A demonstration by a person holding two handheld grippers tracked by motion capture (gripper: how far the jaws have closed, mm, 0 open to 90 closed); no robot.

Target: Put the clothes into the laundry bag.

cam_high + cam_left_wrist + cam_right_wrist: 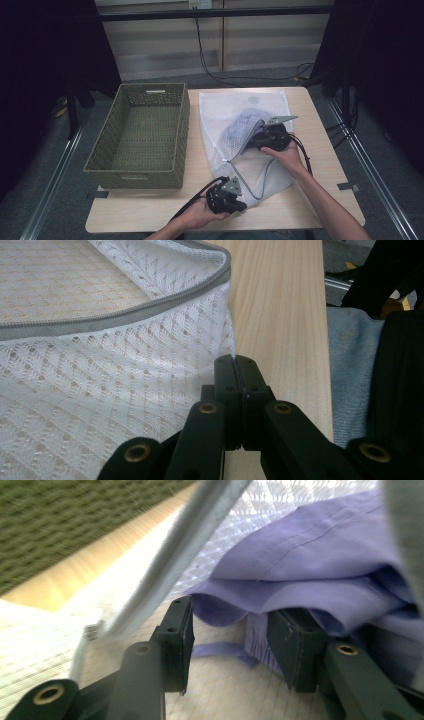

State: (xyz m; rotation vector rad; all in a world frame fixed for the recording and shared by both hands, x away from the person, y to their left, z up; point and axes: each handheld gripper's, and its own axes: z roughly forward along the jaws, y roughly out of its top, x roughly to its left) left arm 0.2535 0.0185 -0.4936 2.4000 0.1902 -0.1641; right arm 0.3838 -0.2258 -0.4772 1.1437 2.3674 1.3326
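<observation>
right gripper (230,640) jaws apart at the purple garment (320,565) inside the mesh bag (220,115), left gripper (235,365) closed, gripping nothing

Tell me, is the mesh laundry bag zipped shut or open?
Open. The mesh laundry bag has its grey zipper edge lifted and gaping, and the purple garment shows through the mouth beside the right gripper.

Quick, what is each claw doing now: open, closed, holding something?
Left claw: closed, whether it pinches the mesh bag cannot be told.
Right claw: open inside the bag, purple cloth not gripped.
</observation>
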